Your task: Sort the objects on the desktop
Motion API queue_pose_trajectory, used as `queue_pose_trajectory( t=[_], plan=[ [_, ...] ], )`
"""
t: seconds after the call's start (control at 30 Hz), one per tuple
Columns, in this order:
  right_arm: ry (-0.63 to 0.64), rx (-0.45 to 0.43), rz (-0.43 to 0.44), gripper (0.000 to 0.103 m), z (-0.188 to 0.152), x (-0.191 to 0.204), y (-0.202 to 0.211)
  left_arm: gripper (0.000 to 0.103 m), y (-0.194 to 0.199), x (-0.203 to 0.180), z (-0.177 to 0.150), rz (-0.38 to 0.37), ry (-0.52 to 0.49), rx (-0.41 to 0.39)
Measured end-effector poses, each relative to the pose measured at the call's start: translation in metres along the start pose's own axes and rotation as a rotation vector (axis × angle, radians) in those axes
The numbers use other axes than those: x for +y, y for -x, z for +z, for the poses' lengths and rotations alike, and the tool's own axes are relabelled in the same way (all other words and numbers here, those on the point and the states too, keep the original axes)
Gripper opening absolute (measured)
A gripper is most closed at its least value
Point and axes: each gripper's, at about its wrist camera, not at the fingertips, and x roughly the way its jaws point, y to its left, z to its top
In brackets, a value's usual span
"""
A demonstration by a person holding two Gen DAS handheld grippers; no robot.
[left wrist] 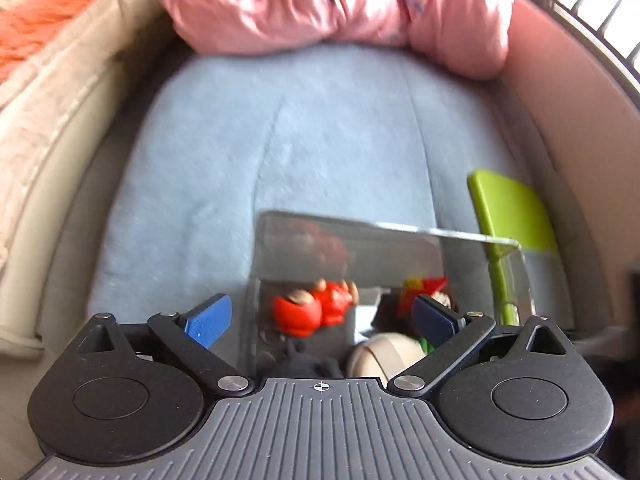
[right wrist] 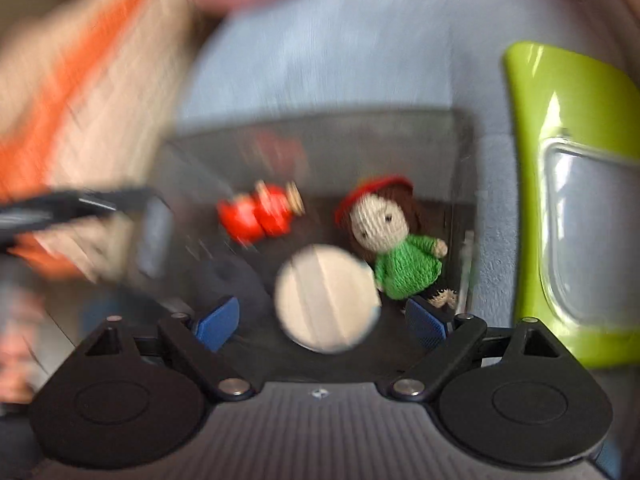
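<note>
Right wrist: green lid [right wrist: 568,200] just beside clear box [right wrist: 460,208]; pink bedding [left wrist: 340,4] beyond.

Clear box [right wrist: 460,152] holds a knitted doll [right wrist: 394,248], red toy [right wrist: 260,216], and pale disc [right wrist: 326,300].

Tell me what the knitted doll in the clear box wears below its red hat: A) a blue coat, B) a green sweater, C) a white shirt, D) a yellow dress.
B: in the right wrist view the knitted doll lies in the clear box in a green sweater under its red hat.
</note>
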Motion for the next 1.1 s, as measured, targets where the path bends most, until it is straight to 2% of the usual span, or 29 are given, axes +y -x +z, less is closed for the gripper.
queue_pose_trajectory(
  t=[0.07,0.13,0.2,0.3,0.33,0.37,0.43,0.53,0.63,0.7,0.77,0.8,0.87,0.9,1.0,1.03,1.1],
  plan=[
    [0.024,0.109,-0.012,0.087,0.015,0.013,-0.032,0.102,0.009,0.005,-0.005,0.008,0.0,-0.02],
    [-0.011,0.186,-0.017,0.084,0.025,0.02,-0.06,0.103,0.007,0.001,-0.009,0.054,-0.047,-0.027],
    [-0.039,0.224,-0.087,0.083,0.029,0.025,-0.083,0.103,0.006,-0.005,-0.016,0.086,-0.103,-0.029],
    [-0.066,0.275,-0.195,0.082,0.03,0.027,-0.111,0.103,0.011,-0.004,-0.019,0.051,-0.123,-0.024],
    [-0.071,0.293,-0.202,0.093,0.028,0.027,-0.118,0.103,0.009,-0.002,-0.021,0.038,-0.118,-0.022],
    [-0.07,0.313,-0.203,0.098,0.025,0.026,-0.124,0.103,0.005,-0.001,-0.022,0.03,-0.115,-0.02],
    [-0.026,0.333,-0.197,0.1,0.017,0.027,-0.128,0.103,0.002,0.0,-0.023,0.025,-0.113,-0.018],
    [0.133,0.369,-0.214,0.091,0.004,0.037,-0.12,0.103,0.003,0.0,-0.023,0.023,-0.099,-0.02],
    [0.218,0.369,-0.237,0.08,-0.007,0.04,-0.109,0.103,0.004,-0.004,-0.022,0.03,-0.096,-0.02],
    [0.251,0.349,-0.252,0.083,-0.013,0.041,-0.103,0.103,0.005,-0.011,-0.022,0.037,-0.108,-0.019],
    [0.267,0.304,-0.245,0.085,-0.02,0.039,-0.095,0.103,0.009,-0.02,-0.023,0.038,-0.122,-0.021],
    [0.249,0.271,-0.214,0.084,-0.023,0.035,-0.087,0.103,0.011,-0.024,-0.022,0.034,-0.127,-0.022],
    [0.147,0.161,-0.064,0.075,-0.03,0.02,-0.055,0.103,0.014,-0.03,-0.019,-0.003,-0.117,-0.026],
    [0.08,0.092,0.024,0.075,-0.035,0.009,-0.034,0.103,0.015,-0.034,-0.016,-0.042,-0.1,-0.026],
    [-0.127,-0.217,0.267,0.08,-0.066,-0.038,0.046,0.103,0.009,-0.055,-0.006,-0.201,-0.06,0.012],
    [-0.189,-0.333,0.309,0.085,-0.081,-0.056,0.074,0.103,0.005,-0.065,-0.002,-0.259,-0.056,0.034],
    [-0.33,-0.578,0.32,0.09,-0.127,-0.098,0.116,0.103,-0.009,-0.098,-0.001,-0.369,-0.068,0.103]
  ],
)
